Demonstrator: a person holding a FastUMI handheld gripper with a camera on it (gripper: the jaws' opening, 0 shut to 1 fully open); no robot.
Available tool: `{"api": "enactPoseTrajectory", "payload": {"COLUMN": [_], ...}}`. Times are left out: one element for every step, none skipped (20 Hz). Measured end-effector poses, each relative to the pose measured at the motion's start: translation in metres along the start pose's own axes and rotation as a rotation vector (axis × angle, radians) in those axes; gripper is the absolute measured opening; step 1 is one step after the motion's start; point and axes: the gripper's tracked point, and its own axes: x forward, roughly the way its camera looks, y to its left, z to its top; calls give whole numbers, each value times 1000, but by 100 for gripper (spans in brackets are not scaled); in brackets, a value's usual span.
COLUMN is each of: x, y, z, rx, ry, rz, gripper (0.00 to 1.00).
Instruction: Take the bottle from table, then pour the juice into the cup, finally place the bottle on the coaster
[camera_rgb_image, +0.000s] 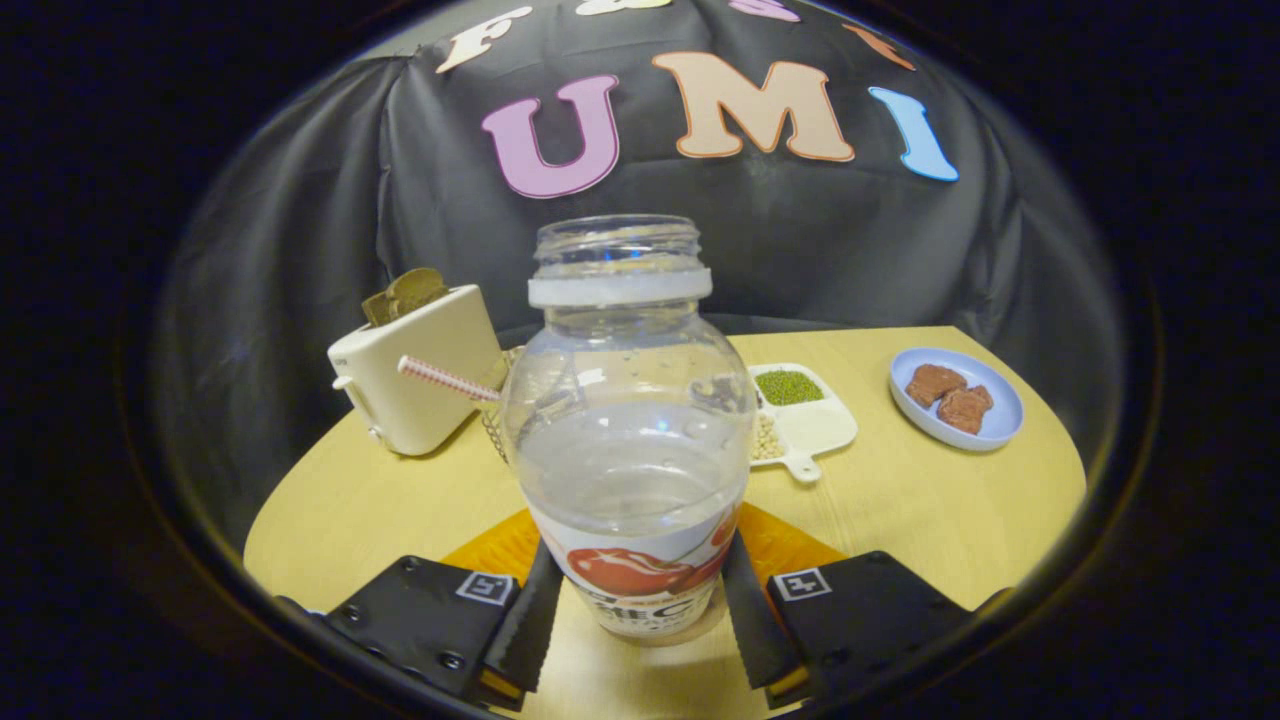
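A clear bottle (628, 440) stands upright between my fingers, its mouth uncapped and its lower half holding clear liquid. My gripper (640, 590) is shut on the bottle, with both fingers pressed against the labelled base. An orange coaster (790, 552) lies flat on the table just behind the bottle's base and shows on both sides of it. I cannot tell whether the base rests on the table or hangs just above it. The cup (497, 425) stands beyond the bottle, mostly hidden by it, and a red-and-white striped straw (445, 380) sticks out of it to the left.
A cream toaster (415, 375) with toast in it stands at the back left of the yellow table (950, 510). A white divided tray (805, 420) with beans sits behind the bottle to the right. Farther right is a blue plate (955, 400) with brown pieces.
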Motion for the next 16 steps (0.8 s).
{"api": "enactPoseTrajectory", "payload": {"x": [2, 4, 6, 6, 9, 9, 11, 10, 9, 8, 7, 7, 6, 5, 6, 6], "y": [-1, -2, -3, -4, -6, -7, -8, -7, -7, -6, -5, -5, -5, -5, -4, -4], "z": [-5, -9, -12, -6, -6, -7, -5, -7, -7, -9, -10, -12, -14, -14, -15, -15], "rx": [-11, -12, -8, 1, 8, 13, 18, 16, 6, -12, -27, -35, -37, -44, -53, -55], "ry": [1, 6, 9, -15, -17, -12, -24, -23, -35, -35, -40, -38, -40, -39, -41, -38], "rz": [-5, -9, -10, -12, -12, -13, -16, -20, -24, -26, -29, -33, -38, -40, -41, -43], "gripper": [79, 79, 79, 79, 79, 79, 79, 79, 80, 80, 80, 80, 80, 80, 80, 81]}}
